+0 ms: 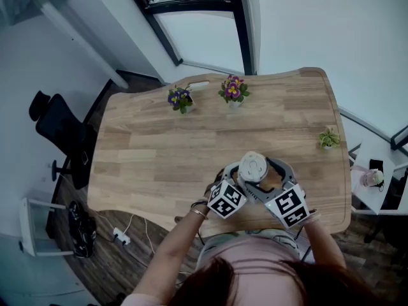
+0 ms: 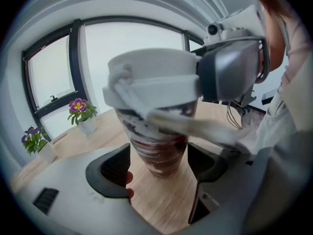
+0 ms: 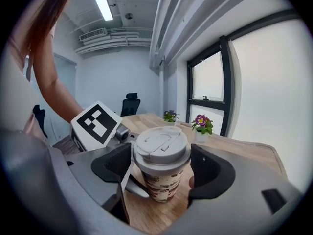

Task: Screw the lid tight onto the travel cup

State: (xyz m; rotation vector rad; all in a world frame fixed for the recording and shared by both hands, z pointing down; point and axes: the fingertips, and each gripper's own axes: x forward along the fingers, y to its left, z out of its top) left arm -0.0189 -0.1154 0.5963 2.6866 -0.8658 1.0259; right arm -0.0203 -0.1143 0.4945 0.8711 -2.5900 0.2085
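A patterned travel cup [image 2: 159,151] stands near the front edge of the wooden table [image 1: 159,145], with a white lid [image 1: 253,166] on top. My left gripper [image 2: 159,165] is closed around the cup's lower body, with both pads against it. My right gripper [image 3: 161,161] is closed on the lid [image 3: 160,148], one pad on each side of its rim. In the left gripper view the lid [image 2: 151,77] and the cup are smeared by motion. Both grippers meet at the cup in the head view, the left gripper [image 1: 237,182] and the right gripper [image 1: 273,182].
Two pots of purple flowers [image 1: 180,99] [image 1: 233,91] stand at the table's far edge, and a small green plant [image 1: 328,138] at its right edge. A black office chair [image 1: 60,129] is to the left. A side table [image 1: 373,177] is to the right.
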